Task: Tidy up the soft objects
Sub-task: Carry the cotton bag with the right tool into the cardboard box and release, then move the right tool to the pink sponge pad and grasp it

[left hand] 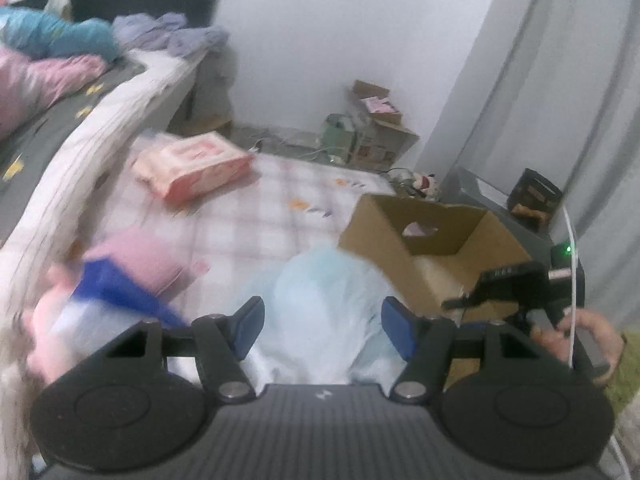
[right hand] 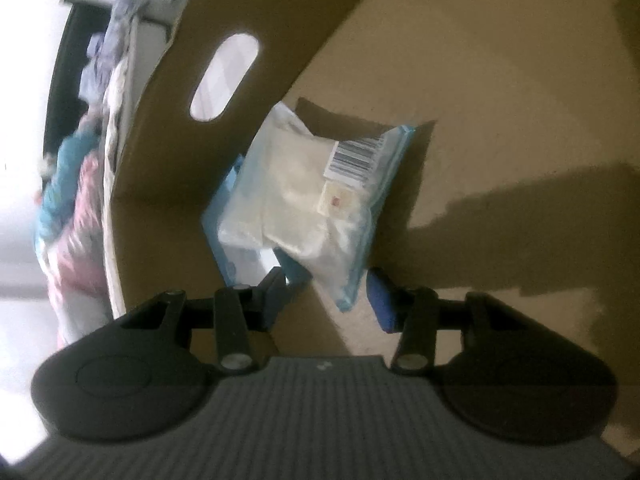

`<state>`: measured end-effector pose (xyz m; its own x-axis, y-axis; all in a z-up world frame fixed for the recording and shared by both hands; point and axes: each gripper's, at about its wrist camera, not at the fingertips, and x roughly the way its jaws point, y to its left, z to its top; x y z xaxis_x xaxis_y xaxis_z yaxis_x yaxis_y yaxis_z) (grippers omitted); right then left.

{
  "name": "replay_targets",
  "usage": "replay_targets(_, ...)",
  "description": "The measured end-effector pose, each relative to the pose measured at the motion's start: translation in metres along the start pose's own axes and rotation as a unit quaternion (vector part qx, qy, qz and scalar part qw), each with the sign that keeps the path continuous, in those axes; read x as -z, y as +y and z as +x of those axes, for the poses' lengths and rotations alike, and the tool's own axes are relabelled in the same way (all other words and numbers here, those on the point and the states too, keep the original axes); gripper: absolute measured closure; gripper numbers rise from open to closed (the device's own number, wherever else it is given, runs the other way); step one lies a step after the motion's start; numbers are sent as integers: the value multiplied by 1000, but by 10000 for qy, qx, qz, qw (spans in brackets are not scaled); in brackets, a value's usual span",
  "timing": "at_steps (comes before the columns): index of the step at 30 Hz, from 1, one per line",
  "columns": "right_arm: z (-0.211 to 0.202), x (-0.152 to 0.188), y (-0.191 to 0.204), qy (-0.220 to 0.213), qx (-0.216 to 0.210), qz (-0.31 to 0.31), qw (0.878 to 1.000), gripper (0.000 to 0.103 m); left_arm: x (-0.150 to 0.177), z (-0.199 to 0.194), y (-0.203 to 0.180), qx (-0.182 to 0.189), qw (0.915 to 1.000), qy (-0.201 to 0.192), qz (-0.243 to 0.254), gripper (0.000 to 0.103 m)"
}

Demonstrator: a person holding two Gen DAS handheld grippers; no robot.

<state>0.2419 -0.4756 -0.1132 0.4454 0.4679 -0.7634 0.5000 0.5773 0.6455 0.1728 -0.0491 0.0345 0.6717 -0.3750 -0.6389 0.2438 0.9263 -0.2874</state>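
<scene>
The left gripper (left hand: 322,330) hangs with its blue pads spread wide over a pale blue plastic bag (left hand: 320,304) that lies on the checked sheet (left hand: 256,208). The bag shows in the gap between the pads, but neither pad presses on it. It looks soft and crinkled, light blue and whitish, and the blur hides any print. Just right of it stands an open cardboard box (left hand: 436,240) with a hand-hole in its far wall. To the left of the gripper lie a pink cushion (left hand: 136,260) and a blurred blue and white pack (left hand: 104,300). Farther off on the sheet lies a pink pack (left hand: 192,166). At the right edge a hand (left hand: 580,336) grips the handle of the other tool beside the box.

In the right wrist view, the right gripper (right hand: 334,290) reaches into the box (right hand: 480,100), and a clear packet (right hand: 316,196) with light blue edges hangs down between its pads. Its lower corner lies in the gap. The left pad (right hand: 290,270) seems to touch the packet, while the right pad stands a little apart from the corner, so I cannot tell whether it is pinched. The packet is flat and see-through, holds something folded and cream-white, and bears a white barcode label (right hand: 354,158) near its far end. It leans against the box's inner wall, below the hand-hole (right hand: 224,76).
</scene>
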Motion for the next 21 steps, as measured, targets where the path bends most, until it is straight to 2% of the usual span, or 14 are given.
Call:
replay_targets(2,4,1,6,-84,-53,91,9999,65,8,-6,12,-59,9999,1,-159,37)
replay_targets(6,12,3,20,-263,-58,116,9996,67,19,-15,36,-141,9989,4,-457,37)
replay_targets(14,37,13,44,-193,16,94,9998,68,25,-25,60,-234,9976,-44,-643,37)
replay_targets(21,30,21,62,-304,503,-336,9977,66,26,-31,72,-373,9973,-230,-589,35)
